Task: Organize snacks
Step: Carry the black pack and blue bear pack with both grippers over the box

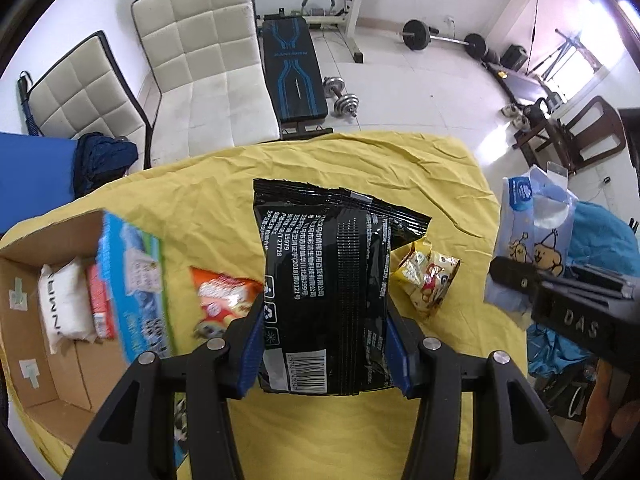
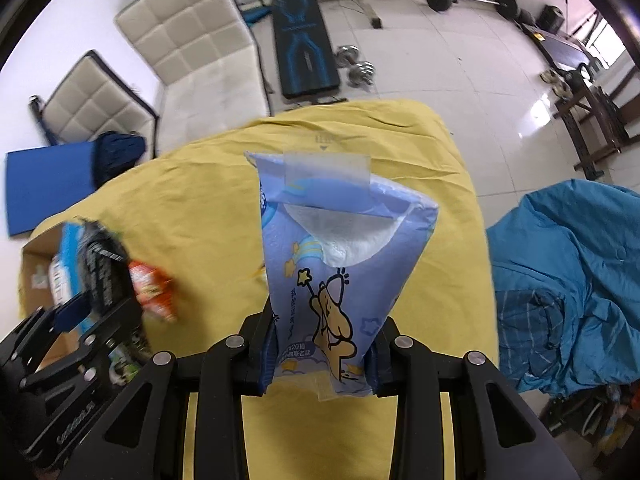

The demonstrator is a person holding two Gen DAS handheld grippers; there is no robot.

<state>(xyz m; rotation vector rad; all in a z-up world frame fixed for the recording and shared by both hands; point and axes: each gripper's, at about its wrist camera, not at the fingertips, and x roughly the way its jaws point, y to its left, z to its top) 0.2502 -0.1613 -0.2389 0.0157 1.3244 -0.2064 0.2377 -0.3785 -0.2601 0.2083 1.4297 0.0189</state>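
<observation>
Snacks look light, soft, crinkly: left hand-held gripper (image 1: 324, 354) pinches black packet (image 1: 332, 280) at its lower edge above the bench (image 1: 320, 160); right hand-held gripper (image 2: 320, 350) likewise clamps blue tissue pack (image 2: 340, 264).

Glossy black plastic snack bag (image 1: 332, 292) has a slick crinkly film, and the soft blue cartoon-print plastic tissue pack (image 2: 340, 268) is shiny too. Wrinkled matt yellow cloth (image 1: 320, 160) covers the desk. Brown cardboard box (image 1: 36, 356), lower left, looks dull and rough.
</observation>
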